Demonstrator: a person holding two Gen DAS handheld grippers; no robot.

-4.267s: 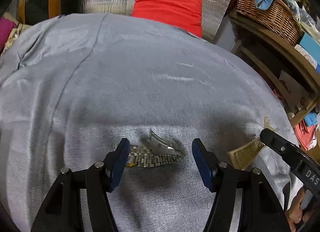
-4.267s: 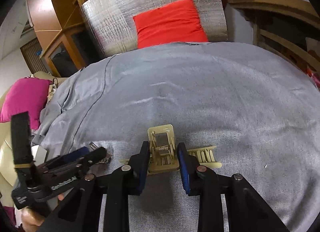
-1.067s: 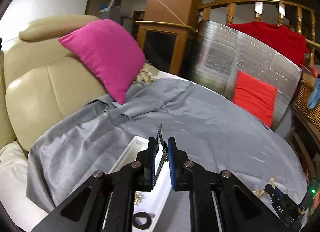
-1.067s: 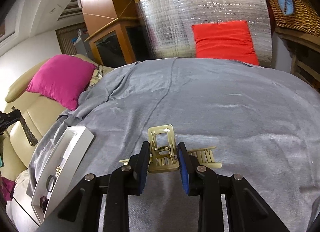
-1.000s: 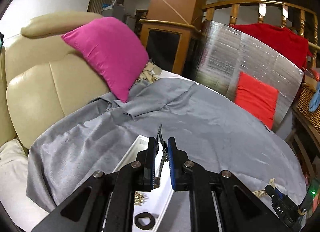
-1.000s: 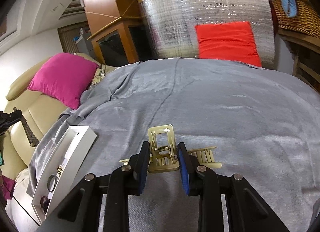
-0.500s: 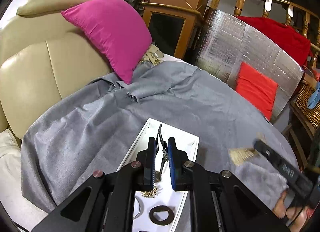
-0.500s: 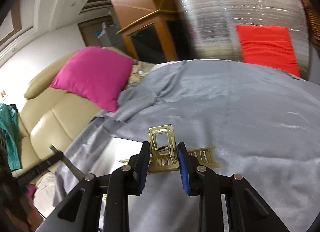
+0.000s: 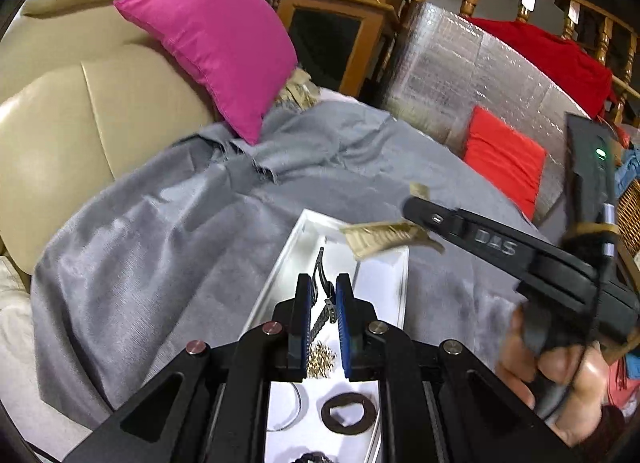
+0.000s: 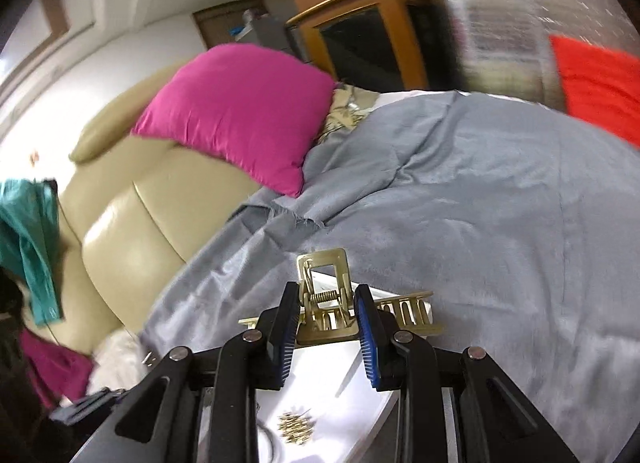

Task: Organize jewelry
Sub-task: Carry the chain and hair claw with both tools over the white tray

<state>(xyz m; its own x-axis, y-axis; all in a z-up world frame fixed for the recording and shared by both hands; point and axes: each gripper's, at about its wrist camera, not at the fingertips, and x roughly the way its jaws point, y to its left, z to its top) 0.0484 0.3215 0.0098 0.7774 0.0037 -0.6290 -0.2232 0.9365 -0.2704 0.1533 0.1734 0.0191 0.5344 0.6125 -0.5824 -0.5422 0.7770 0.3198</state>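
I am holding the silver metal watch bracelet (image 9: 321, 303) pinched in my left tool (image 9: 323, 325) and the gold metal hair clip (image 10: 326, 305) clamped in my right tool (image 10: 327, 327), both hovering above the white rectangular tray (image 9: 280, 275) below them, needing lowering, then release.

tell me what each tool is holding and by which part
Left tool pinches a watch by its metal band, the rest hanging over the white tray. Right tool clamps a gold hair clip across its spring hinge.

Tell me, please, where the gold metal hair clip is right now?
The gold metal hair clip is clamped in the right gripper, held above the far end of the white rectangular tray.
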